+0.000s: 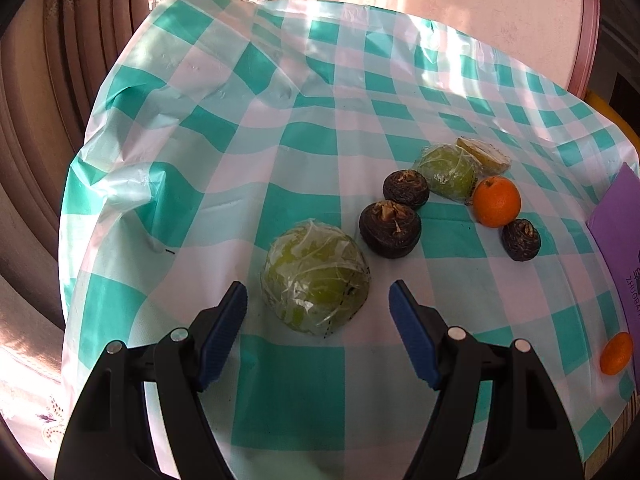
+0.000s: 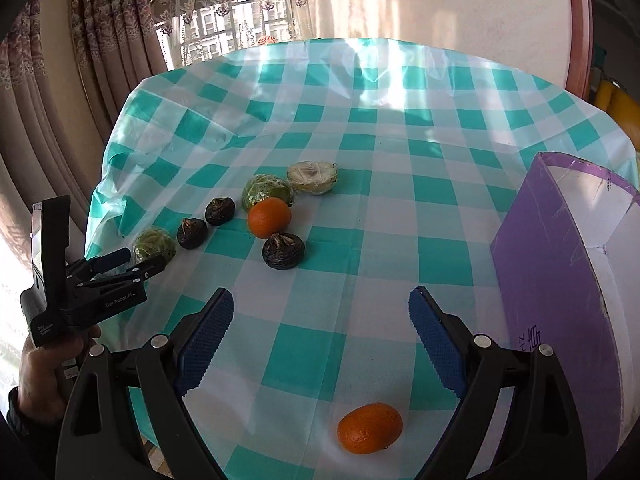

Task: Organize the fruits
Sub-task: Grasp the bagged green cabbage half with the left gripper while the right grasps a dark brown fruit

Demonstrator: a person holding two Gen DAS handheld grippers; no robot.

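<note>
1. The table [image 2: 400, 184] is covered with a teal and white checked cloth, and the fruits lie loose on it.
2. The left gripper [image 1: 318, 294] hangs over the near part of the cloth with its blue pads apart. A wrapped green half fruit [image 1: 316, 276] lies on the cloth beyond the tips and between them; the pads do not touch it, so the grip is released.
3. In the right wrist view the left gripper shows from the side. White writing on its black body reads "GenRobot.AI", and a smaller label below is too small to read with certainty. A hand [image 2: 48, 364] holds its handle.
4. The right gripper [image 2: 320, 300] also stands wide and empty. An orange [image 2: 370, 428] lies on the cloth low between its arms, nearer the camera than the pads, touching neither.
5. Further out lies a cluster: a second orange [image 2: 269, 217], three dark brown round fruits [image 2: 283, 251] [image 2: 220, 210] [image 2: 192, 233], another wrapped green fruit [image 2: 266, 194], and a wrapped pale cut half [image 2: 313, 177] just behind it.
6. A purple box [image 2: 560, 280] with a white inside stands at the right of the table. Printing runs along its side; in the left wrist view it reads "ZHUOBA" before the frame's edge cuts it off.
</note>
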